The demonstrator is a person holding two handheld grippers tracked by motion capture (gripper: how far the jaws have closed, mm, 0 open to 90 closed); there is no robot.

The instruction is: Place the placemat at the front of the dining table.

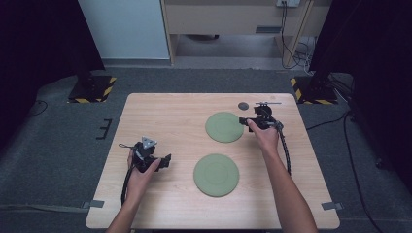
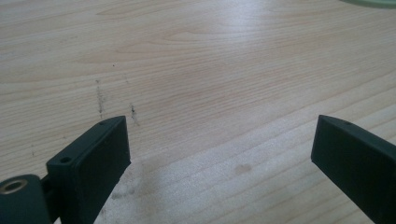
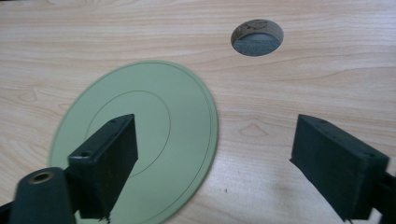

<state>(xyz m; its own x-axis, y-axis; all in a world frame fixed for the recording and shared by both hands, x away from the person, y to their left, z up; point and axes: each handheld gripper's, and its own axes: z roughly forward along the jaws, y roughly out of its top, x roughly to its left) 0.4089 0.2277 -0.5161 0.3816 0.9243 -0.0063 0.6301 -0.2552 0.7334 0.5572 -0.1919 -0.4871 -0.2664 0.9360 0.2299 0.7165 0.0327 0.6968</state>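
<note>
Two green plates lie flat on the bench (image 1: 160, 111): the far plate (image 1: 224, 127) sits just left of the right gripper (image 1: 248, 121), the near plate (image 1: 216, 174) lies between both hands. Right jaws spread wide, nothing between them; in the right gripper view they straddle the far plate's (image 3: 154, 121) right rim, one jaw over it, the other over bare wood near a cable hole (image 3: 257, 37). Left gripper (image 1: 165, 161), jaws also spread and empty, rests well apart from either plate. Right hand nearer.
</note>
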